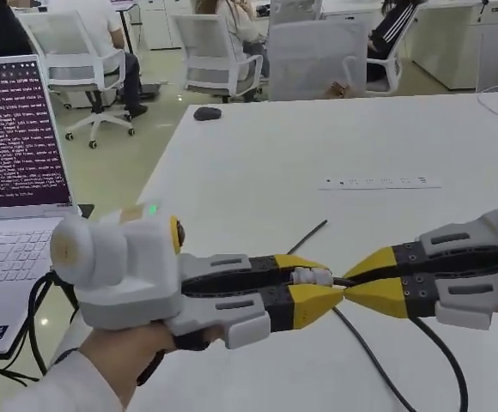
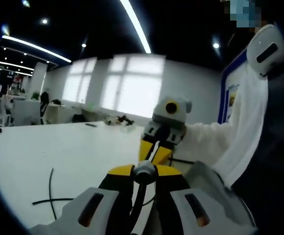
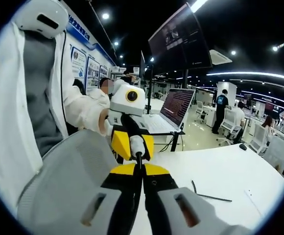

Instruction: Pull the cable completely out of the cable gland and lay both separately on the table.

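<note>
Biggest first: white table (image 1: 258,154), spread out under the cable gland (image 1: 311,276) and well past it on every side. Then laptop (image 1: 17,163), far left of the gland, at the table edge. Then 2 grippers, tip to tip right beside the gland.

Left gripper (image 1: 333,283): reaches in from the left of the gland and squeezes it between both yellow tips. Right gripper (image 1: 354,288): sits just right of the gland, pinched shut on the black cable (image 3: 138,159).

Comes straight out of the right side of the gland, in line with both grippers, then drops to the table and trails away.

Smallest: the gland itself, white, seemingly held up off the table, not yet free of the cable.

Looks like a straight pull to the right, along the cable line, away from the gland. Nearer to the cable: Right gripper.
</note>
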